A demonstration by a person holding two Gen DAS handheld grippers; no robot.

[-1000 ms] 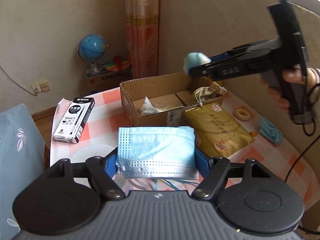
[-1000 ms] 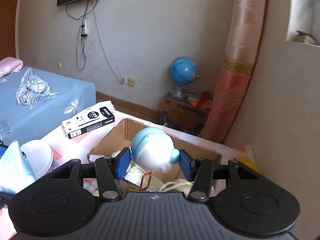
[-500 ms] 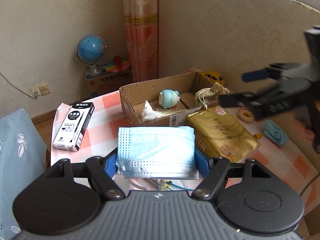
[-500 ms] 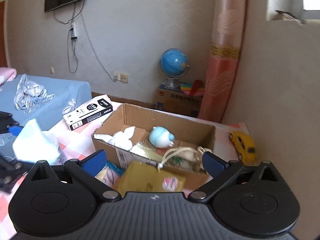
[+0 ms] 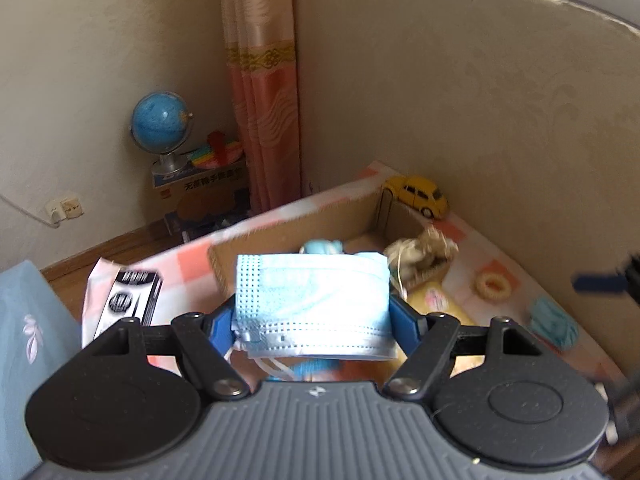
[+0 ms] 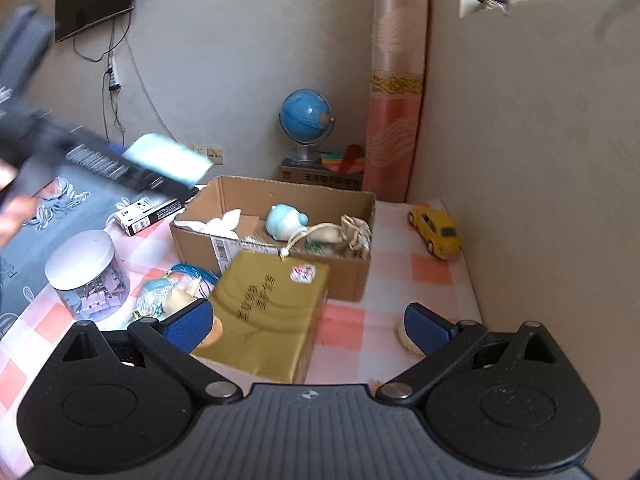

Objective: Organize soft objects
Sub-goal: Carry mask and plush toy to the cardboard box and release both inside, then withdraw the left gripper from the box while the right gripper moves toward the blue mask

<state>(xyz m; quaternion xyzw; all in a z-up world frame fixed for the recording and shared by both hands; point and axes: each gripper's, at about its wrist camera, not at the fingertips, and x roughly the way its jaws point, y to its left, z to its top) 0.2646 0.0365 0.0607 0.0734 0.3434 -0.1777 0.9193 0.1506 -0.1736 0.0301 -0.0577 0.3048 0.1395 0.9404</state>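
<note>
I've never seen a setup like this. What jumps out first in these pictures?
Most striking is the pale blue face mask pinched in the left gripper, held up before the open cardboard box. Inside that box lies a round blue toy, while the right gripper hangs open and empty over a gold packet.

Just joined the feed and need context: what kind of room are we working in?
Most likely a home bedroom: a bed with a blue floral sheet, a wall-mounted TV, and a globe by the pink curtain.
</note>
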